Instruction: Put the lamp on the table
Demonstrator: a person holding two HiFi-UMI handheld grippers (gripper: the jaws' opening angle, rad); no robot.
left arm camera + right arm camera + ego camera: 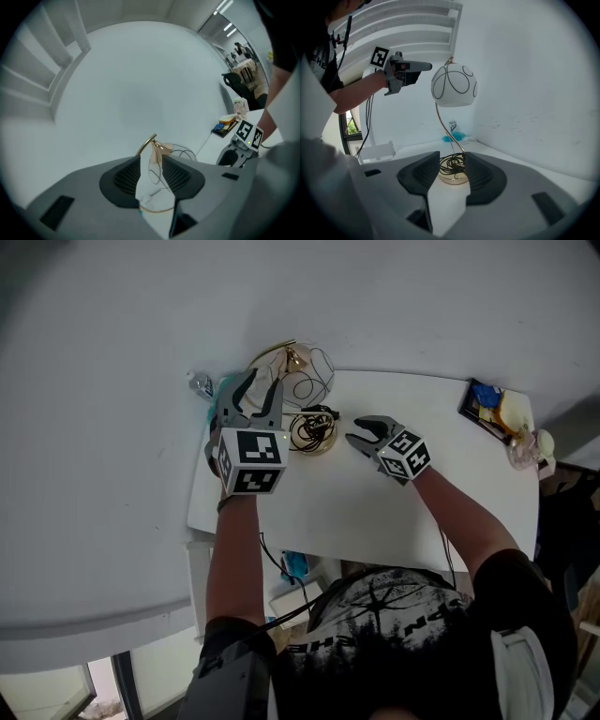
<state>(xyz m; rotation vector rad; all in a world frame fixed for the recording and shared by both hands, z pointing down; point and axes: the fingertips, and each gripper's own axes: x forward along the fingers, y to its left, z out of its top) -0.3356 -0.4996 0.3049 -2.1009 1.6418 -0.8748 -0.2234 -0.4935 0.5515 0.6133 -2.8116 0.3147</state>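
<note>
The lamp stands upright on the white table [375, 512] by the wall. It has a white globe shade [453, 86] with black wire loops, a curved gold stem and a round gold base [312, 432], and its dark cord lies coiled on that base. My left gripper [261, 390] is open and level with the shade [157, 164], its fingertips just short of it and nothing between them. Lower down, my right gripper [361, 430] is open and points at the base [451, 177] from a short way off. Neither gripper touches the lamp.
A small bottle and a blue thing [453, 133] sit in the table's back left corner behind the lamp. A dark tray of small items [492, 404] and a pink object [525, 451] lie at the far right end. The wall runs right behind the lamp.
</note>
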